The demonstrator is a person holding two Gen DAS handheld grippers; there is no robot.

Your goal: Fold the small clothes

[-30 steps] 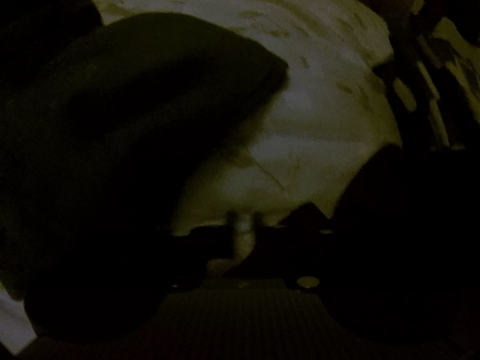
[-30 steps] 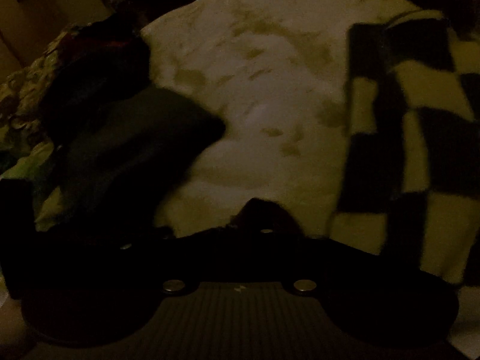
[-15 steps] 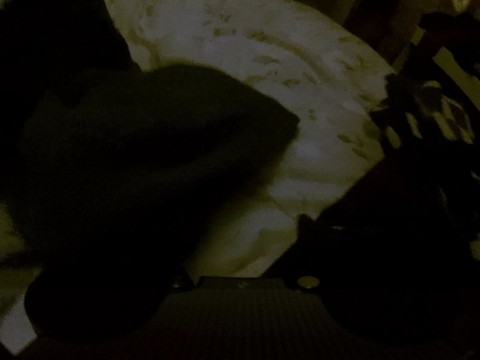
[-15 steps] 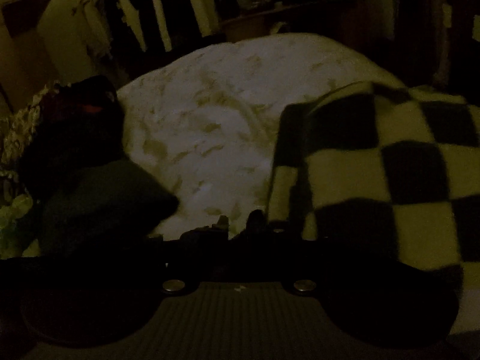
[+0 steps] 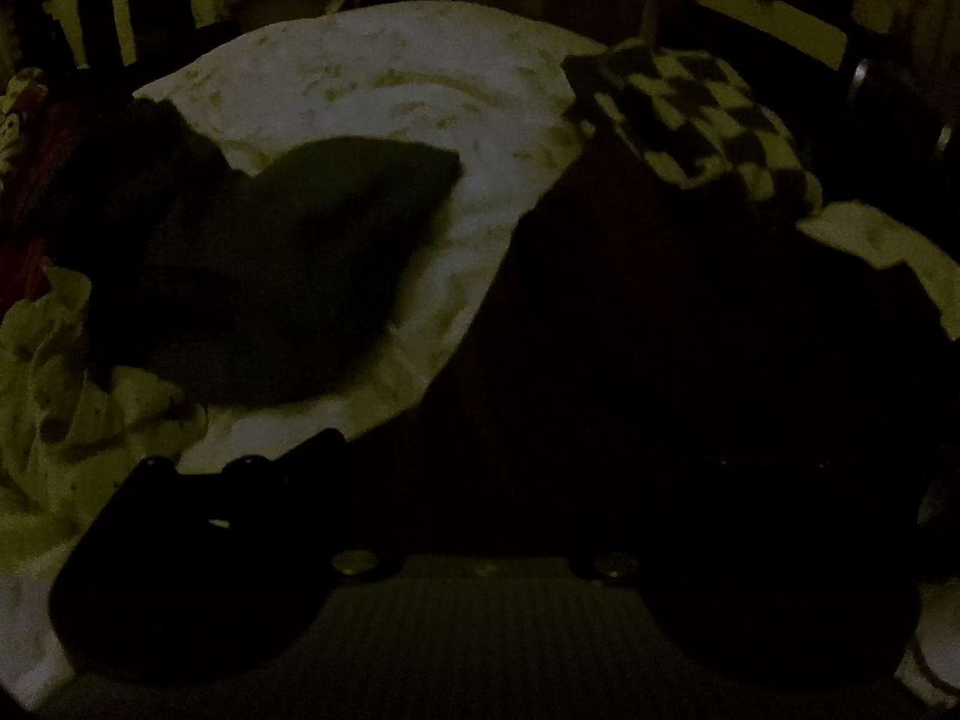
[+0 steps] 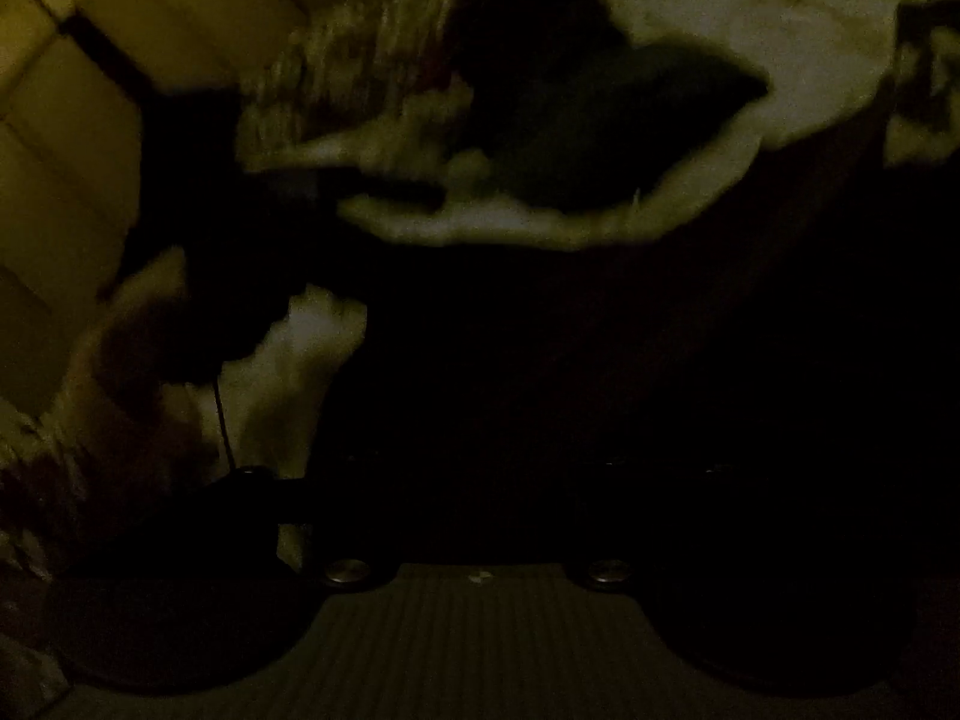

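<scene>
Dim light covers a bed (image 5: 384,90) spread with a pale, faintly patterned sheet; hanging clothes (image 5: 120,6) show as pale strips at the far wall. Ahead and to the left of the left hand-held gripper (image 5: 480,480), a dark garment (image 5: 288,264) lies on the sheet. Its long axis runs from near-left to far-right, and it narrows to a blunt corner pointing far-right. Its near-left end merges into a dark heap (image 5: 114,180) beside it. Ahead and to the right of this hand-held gripper sits a checkered cloth (image 5: 708,120), with a large dark mass (image 5: 690,360) spreading between it and the fingers. The fingers are lost against this dark mass, so I cannot tell whether they are spread or pressed together, nor whether they hold anything.

From the right wrist, the same dark garment (image 6: 630,120) appears blurred, ahead of the right hand-held gripper (image 6: 480,480), its corner pointing right across the sheet (image 6: 750,12). Pale panels (image 6: 72,120) fill the far left. Darkness swallows these fingers too; their spread and grip cannot be told.
</scene>
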